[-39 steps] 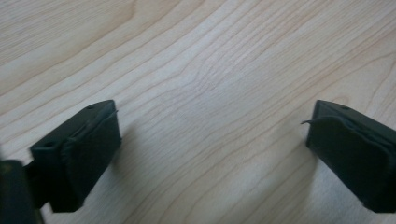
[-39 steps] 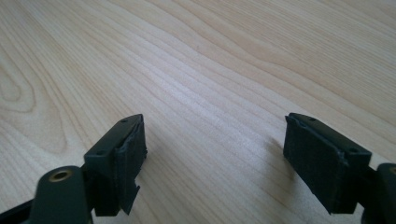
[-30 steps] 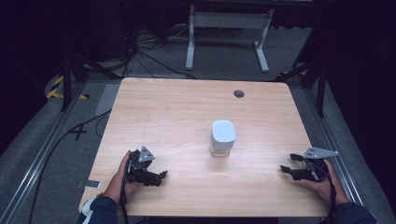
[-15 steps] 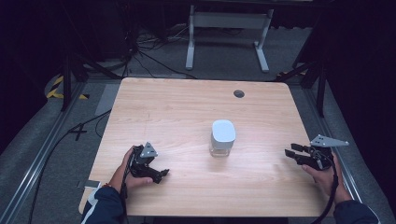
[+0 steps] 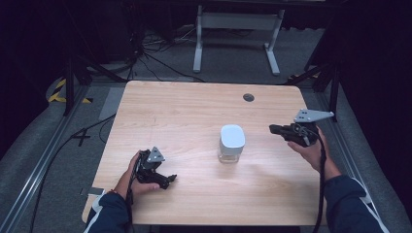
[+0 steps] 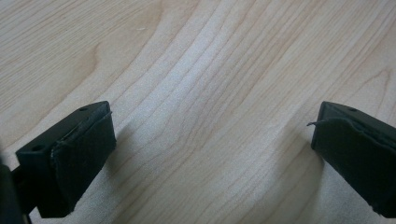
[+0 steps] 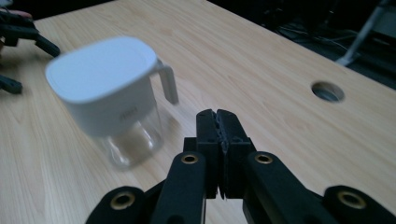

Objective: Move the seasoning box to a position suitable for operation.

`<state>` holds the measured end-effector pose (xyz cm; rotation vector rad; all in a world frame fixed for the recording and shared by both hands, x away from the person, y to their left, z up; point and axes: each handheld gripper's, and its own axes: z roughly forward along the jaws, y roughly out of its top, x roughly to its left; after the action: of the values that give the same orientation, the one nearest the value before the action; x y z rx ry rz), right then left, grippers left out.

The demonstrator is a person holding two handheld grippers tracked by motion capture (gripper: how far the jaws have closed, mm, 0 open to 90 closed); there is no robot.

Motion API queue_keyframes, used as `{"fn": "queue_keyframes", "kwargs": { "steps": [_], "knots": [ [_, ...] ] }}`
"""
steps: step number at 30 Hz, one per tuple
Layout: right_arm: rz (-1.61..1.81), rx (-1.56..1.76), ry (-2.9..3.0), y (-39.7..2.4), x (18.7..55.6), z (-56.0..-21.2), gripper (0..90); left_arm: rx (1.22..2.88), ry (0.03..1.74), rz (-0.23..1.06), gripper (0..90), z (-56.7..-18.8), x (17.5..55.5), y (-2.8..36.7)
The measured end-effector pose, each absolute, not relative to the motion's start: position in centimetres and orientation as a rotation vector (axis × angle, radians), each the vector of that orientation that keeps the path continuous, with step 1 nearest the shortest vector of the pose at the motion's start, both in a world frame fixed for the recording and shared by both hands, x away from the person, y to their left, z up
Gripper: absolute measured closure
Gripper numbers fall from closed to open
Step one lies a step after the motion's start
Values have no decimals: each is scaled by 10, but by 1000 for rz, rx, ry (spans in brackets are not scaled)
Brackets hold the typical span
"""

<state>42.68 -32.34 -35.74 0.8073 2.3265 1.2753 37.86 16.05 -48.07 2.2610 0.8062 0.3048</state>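
We hold the clenched, empty right gripper [image 5: 278, 129] just right of the jug [image 5: 231, 142], nearer than the splayed left gripper [image 5: 165, 181].

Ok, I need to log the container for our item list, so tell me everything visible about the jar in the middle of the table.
The jar stands upright near the table's middle. It has a clear, glass-like lower body and a white rounded-square lid with a deep white collar and a side handle. Nothing visible inside. Neither gripper touches it.

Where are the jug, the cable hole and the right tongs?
jug [image 5: 232, 137], high view, on its white lid.
cable hole [image 7: 327, 91], right gripper view, in its opening.
right tongs [image 7: 218, 122], right gripper view, at the shut tips.
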Motion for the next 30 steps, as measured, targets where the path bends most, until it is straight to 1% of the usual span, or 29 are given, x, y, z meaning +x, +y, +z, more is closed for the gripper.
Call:
{"fn": "queue_keyframes", "kwargs": {
  "steps": [4, 5, 6, 15, 21, 30],
  "knots": [
    [1283, 706, 2368, -291, 439, -348, 889, 2261, 817, 311, 3, -480, 378, 160],
    [1283, 706, 2368, -291, 439, -348, 889, 2261, 817, 311, 4, -480, 378, 160],
    [1295, 672, 2384, -277, 443, -344, 890, 2258, 828, 310, 5, -480, 377, 160],
    [1289, 589, 2458, -237, 456, -347, 895, 2237, 875, 331, 47, -480, 365, 162],
    [1330, 590, 2477, -228, 467, -352, 894, 2214, 897, 352, 80, -480, 354, 166],
    [1311, 577, 2524, -216, 478, -362, 894, 2201, 943, 376, 84, -480, 343, 171]
  ]
}}
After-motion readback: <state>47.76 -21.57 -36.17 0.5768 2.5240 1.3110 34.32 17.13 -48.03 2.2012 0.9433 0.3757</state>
